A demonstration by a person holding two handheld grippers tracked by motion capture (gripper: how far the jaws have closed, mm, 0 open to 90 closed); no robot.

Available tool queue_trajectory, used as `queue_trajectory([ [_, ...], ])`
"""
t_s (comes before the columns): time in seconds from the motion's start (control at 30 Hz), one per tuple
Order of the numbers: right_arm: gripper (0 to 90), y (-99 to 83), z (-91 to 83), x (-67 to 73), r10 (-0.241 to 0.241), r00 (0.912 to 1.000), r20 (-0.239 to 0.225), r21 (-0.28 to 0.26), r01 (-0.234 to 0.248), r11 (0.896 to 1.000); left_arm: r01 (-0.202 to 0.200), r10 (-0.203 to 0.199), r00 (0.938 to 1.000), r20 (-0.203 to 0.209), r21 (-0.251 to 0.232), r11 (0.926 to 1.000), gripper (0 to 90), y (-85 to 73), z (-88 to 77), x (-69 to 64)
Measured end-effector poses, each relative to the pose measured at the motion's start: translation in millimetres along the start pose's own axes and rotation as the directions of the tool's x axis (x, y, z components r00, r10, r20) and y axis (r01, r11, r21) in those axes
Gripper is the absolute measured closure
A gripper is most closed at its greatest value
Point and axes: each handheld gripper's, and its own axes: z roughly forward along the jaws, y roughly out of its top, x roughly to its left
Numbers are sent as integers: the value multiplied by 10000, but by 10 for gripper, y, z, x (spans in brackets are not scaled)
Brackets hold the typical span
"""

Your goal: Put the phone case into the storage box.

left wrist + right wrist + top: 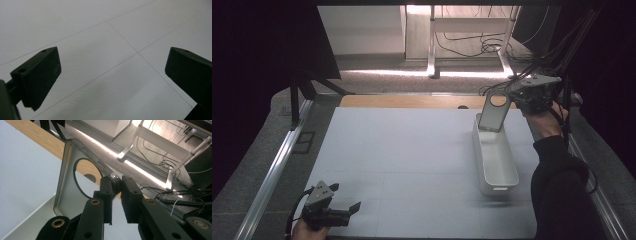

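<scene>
A clear phone case (493, 112) with a dark ring on its back hangs upright over the far end of a long white bin (507, 182). My right gripper (518, 96) is shut on the case's top corner; in the right gripper view the case (67, 185) is pinched at its edge between the jaws of that gripper (119, 187). My left gripper (348, 205) sits low at the near left of the white mat (402, 150), open, with nothing between its jaws (112, 72).
A wooden table edge (412, 101) runs along the far side of the mat. Metal rails (272, 170) flank the table. Beyond it are grey carpet, a white table frame (472, 30) and loose cables (492, 47).
</scene>
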Motion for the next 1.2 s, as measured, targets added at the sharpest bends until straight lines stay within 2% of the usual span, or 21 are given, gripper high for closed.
queue_trajectory([
  [0.7, 786, -259, 327, 61, -605, 9981, -80, -125, 604, 9981, -6, 6, 10000, -62, 103, 9999, 15, 7, 12, -1],
  [1.2, 786, -365, 464, 86, -633, 9980, -22, -234, 633, 9977, 20, -19, 10000, -50, 138, 9999, 18, 8, 16, -2],
])
